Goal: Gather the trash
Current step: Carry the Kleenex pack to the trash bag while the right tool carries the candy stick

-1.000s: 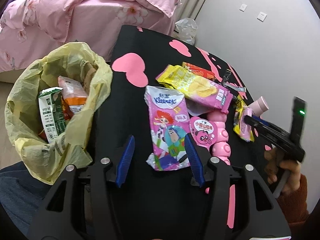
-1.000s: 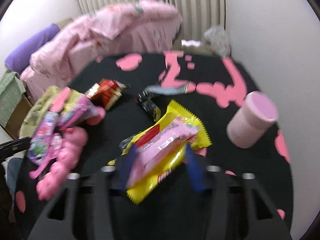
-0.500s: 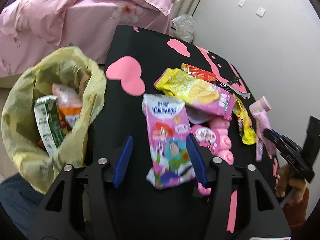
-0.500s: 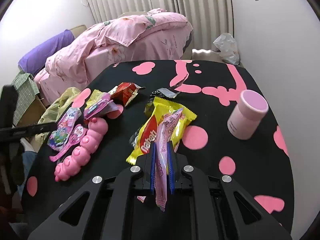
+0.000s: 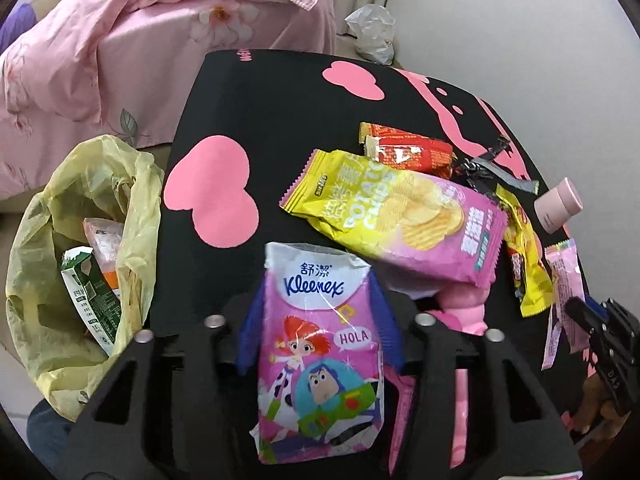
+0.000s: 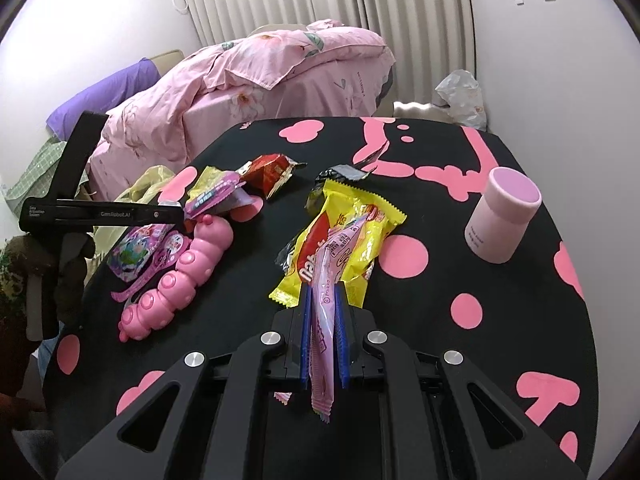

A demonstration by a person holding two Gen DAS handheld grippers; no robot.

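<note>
Between the blue fingers of the left gripper (image 5: pixel 318 330), a glossy tissue pack (image 5: pixel 320 356), flat and crinkled, cartoon-printed; fingers right along its two edges, whether actually pressing cannot be told. Clamped tight in the right gripper (image 6: pixel 323 330), a thin pink wrapper (image 6: pixel 325 320), long and narrow, zigzag-cut end hanging below the blue pads. Just beyond that, a shiny yellow snack bag (image 6: pixel 352 240) lying on the black table (image 6: pixel 440 320) with pink blotches. Left of it, a bumpy pink plastic caterpillar toy (image 6: pixel 180 272). Beyond the tissue pack, a puffy yellow-and-pink chip bag (image 5: pixel 400 216), then a red foil wrapper (image 5: pixel 408 152). Off the table's left edge, a thin yellowish trash bag (image 5: pixel 72 240), open, milk carton (image 5: pixel 90 292) inside. Near the right edge, a smooth pink cylindrical jar (image 6: pixel 502 216), upright.
</note>
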